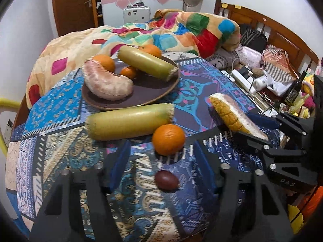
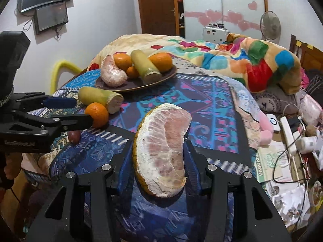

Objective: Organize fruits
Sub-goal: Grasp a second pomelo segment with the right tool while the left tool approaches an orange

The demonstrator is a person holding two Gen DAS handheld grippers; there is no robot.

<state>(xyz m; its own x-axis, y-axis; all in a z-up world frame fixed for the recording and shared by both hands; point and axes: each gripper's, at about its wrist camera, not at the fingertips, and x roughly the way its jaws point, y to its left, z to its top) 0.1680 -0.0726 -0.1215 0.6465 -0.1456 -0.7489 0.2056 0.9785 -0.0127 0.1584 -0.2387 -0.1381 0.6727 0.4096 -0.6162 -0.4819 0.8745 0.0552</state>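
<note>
A brown plate [image 1: 150, 95] [image 2: 163, 78] on the patterned cloth holds a peeled pomelo segment [image 1: 107, 82], several oranges [image 1: 105, 62] and a green sugarcane piece [image 1: 145, 62]. Another sugarcane piece [image 1: 129, 121] [image 2: 99, 97], an orange [image 1: 168, 139] [image 2: 97, 114] and a small dark red fruit [image 1: 166, 179] lie on the cloth in front of it. My left gripper [image 1: 161, 157] [image 2: 79, 111] is open, with the orange and the red fruit between its fingers. My right gripper [image 2: 158, 151] [image 1: 248, 125] is shut on a pomelo wedge with rind [image 2: 163, 151] [image 1: 232, 115], held above the cloth.
A colourful blanket [image 1: 171, 32] lies bunched behind the plate. To the right are a power strip [image 2: 288, 133], cables, papers [image 2: 270, 161], a dark bottle [image 1: 295, 90] and the wooden headboard [image 1: 262, 24]. A fan [image 2: 270, 25] and a door [image 2: 157, 6] stand at the back.
</note>
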